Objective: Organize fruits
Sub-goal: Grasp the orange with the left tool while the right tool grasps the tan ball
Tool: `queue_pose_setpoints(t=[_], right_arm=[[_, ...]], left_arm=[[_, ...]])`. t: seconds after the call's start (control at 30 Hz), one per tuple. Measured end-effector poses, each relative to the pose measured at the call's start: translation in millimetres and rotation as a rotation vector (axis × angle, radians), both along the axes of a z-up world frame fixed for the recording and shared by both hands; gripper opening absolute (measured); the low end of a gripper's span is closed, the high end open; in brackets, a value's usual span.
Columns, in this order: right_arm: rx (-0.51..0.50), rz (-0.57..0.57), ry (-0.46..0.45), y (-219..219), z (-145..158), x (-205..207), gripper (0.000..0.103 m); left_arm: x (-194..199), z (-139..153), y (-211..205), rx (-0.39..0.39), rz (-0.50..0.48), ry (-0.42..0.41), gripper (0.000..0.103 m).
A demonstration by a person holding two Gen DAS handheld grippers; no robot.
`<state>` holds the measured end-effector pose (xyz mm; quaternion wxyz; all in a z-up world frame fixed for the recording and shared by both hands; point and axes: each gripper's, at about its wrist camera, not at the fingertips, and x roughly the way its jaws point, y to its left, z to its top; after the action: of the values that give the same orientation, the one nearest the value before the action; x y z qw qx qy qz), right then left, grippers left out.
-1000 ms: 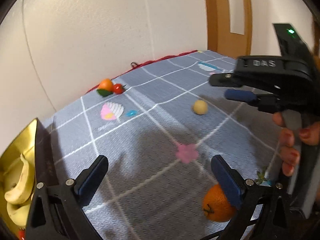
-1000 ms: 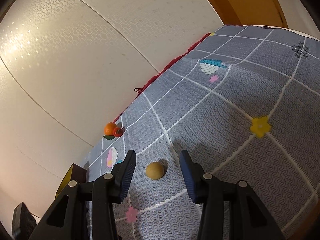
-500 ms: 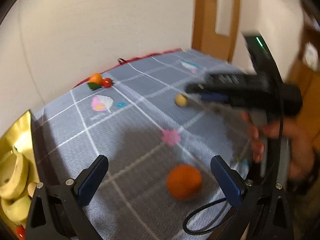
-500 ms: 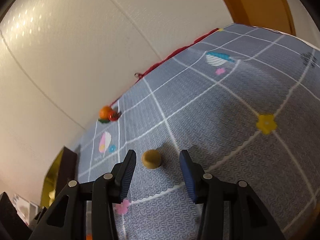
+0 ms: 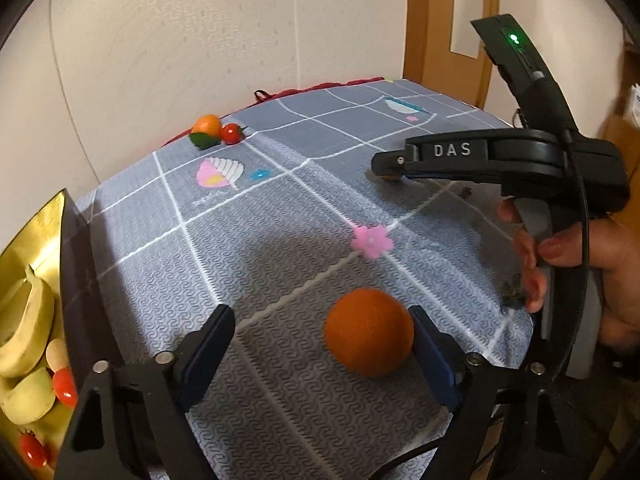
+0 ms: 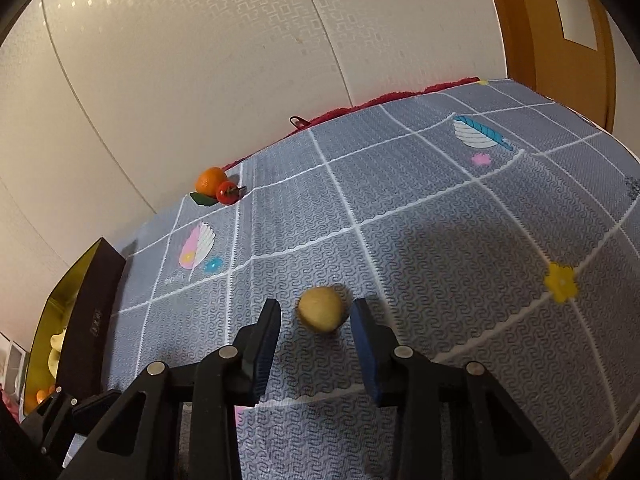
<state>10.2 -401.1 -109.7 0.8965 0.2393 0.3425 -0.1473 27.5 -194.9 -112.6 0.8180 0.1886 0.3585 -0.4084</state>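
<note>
both grippers closing at once, each on its own fruit. left gripper (image 5: 320, 344) jaws just been narrowing, not yet clamped: orange (image 5: 369, 331) between them, hard against the right-hand pad, wide gap on the left-hand pad side. right gripper (image 6: 316, 322) jaws just been narrowing too: small yellow ball (image 6: 322, 309) between the pads, close to the right pad, a sliver of cloth visible on the left; contact not confirmed, counted as unclamped. both fruits resting on the grey checked cloth (image 5: 280, 208) over the worktop.

risks noted:
- orange off-centre in the left gripper. one-sided push from the near pad likely to roll it across the cloth before the far pad arrives; round, smooth-looking, no flat to sit on.
- orange near the front edge of the worktop. a roll toward the edge probably ends in a drop.
- yellow ball small and round, sitting near the pad tips rather than deep in the jaws. a pinch off its middle likely to squirt it forward.
- slight blur on both fruits: possibly already nudged.
- cloth possibly loose; dragging pads across it may bunch it.
- two closes at the same time: attention split, a miss on either side easy to overlook.

gold-lined box (image 5: 36, 236) at left already holding bananas (image 5: 24, 320) and cherry tomatoes (image 5: 64, 387). another orange fruit (image 5: 207, 125) and a tomato (image 5: 232, 133) left by the far wall.
</note>
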Motion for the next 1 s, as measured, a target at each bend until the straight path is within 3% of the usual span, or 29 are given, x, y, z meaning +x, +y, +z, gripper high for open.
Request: queue_pose_setpoints(t=[0.17, 0.47, 0.77, 1.0], right_arm=[[-0.039, -0.008, 0.020, 2.5, 1.0, 2.7, 0.025], [-0.095, -0.041, 0.013, 4.8, 6.4, -3.3, 0.024], [-0.067, -0.060, 0.000, -0.3, 5.7, -6.0, 0.024], [-0.060, -0.058, -0.004, 1.2, 6.2, -6.8, 0.024]], left_arm=[[3.3, 0.3, -1.3, -0.007, 0.035, -0.007, 0.087], [9.4, 0.0, -4.9, -0.012, 0.085, -0.001, 0.090], [9.4, 1.4, -20.2, -0.002, 0.091, -0.003, 0.090], [-1.4, -7.8, -7.3, -0.014, 0.121, 0.017, 0.087]])
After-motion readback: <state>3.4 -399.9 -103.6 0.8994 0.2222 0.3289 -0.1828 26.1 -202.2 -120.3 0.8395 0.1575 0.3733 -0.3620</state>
